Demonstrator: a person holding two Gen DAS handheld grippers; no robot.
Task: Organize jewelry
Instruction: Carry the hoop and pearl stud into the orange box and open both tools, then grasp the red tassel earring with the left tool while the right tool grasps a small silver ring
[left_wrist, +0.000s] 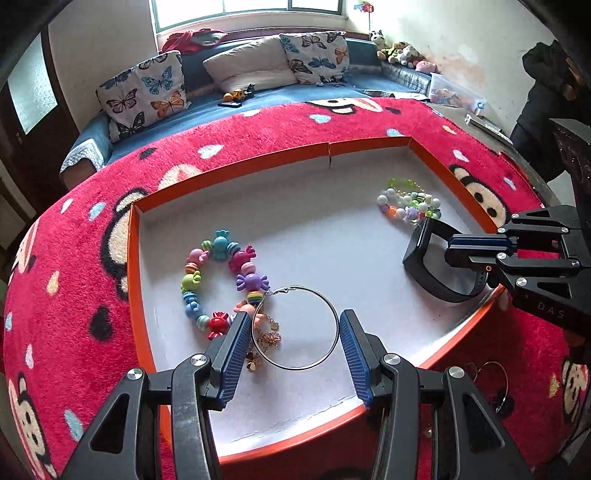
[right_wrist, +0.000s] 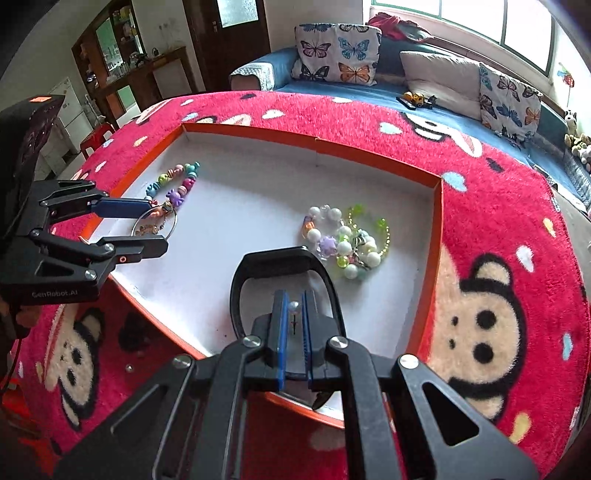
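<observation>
- Shallow orange-walled white tray (left_wrist: 236, 184) already holds a colourful candy-bead bracelet (left_wrist: 221, 280) and pastel bead bracelets (left_wrist: 408, 205).
- Left gripper (left_wrist: 295, 332) fingers grip a thin silver hoop earring (left_wrist: 295, 328) over the tray's near left.
- Right gripper (right_wrist: 294, 314) fingers are closed on a black wristband (right_wrist: 280, 269), near right.
- Another hoop (left_wrist: 491, 384) lies outside on the red rug.

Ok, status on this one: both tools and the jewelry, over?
Left tool holding hoop earring. Right tool shut on black watch band. Both over orange tray. Path open.
</observation>
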